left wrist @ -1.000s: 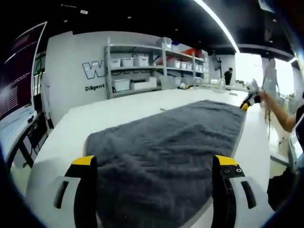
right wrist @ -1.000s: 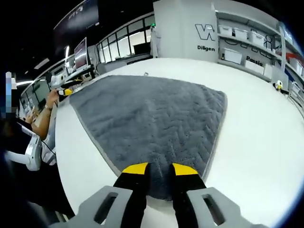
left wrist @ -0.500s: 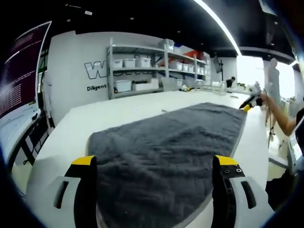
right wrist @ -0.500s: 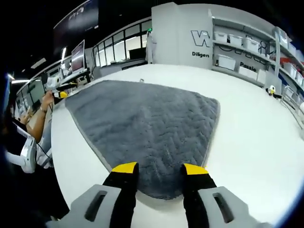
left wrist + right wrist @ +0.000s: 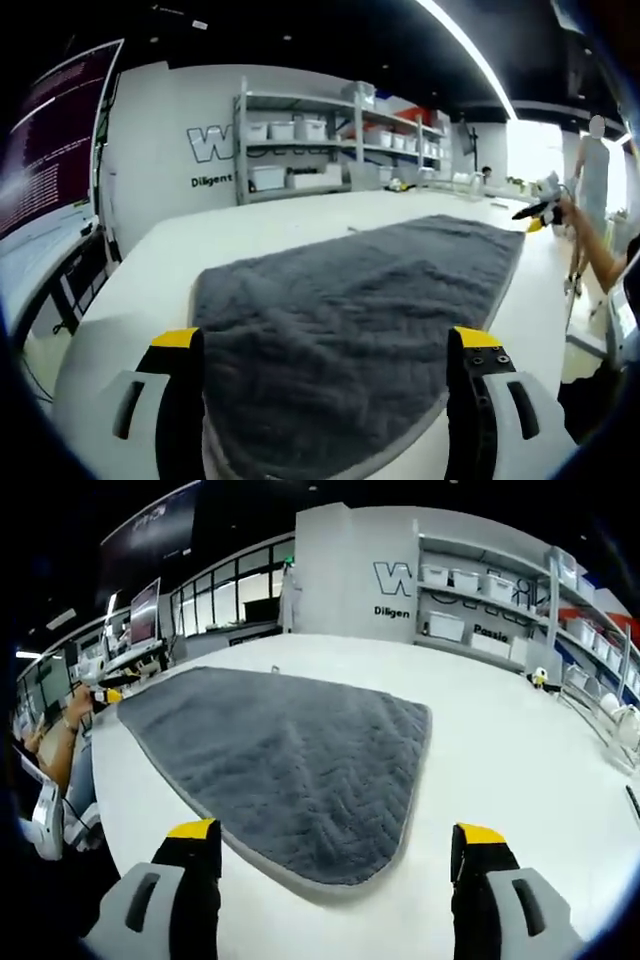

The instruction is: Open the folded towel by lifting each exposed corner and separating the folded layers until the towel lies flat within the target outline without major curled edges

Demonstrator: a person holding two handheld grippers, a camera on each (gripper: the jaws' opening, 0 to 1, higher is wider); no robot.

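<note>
Right gripper (image 5: 338, 852) has released the grey towel (image 5: 285, 755); left gripper (image 5: 325, 362) gapes; near corner may curl.

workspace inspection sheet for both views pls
surface: white table, bare around the towel
job's things: grey towel spread out, edges look flat; no target outline seen
clutter: small yellow thing at the far table edge
grippers: left tool open over the towel's near end; right tool open, towel corner between its jaws, not gripped
cables: nothing seen
surroundings: shelves with bins, monitors, wall lettering
</note>
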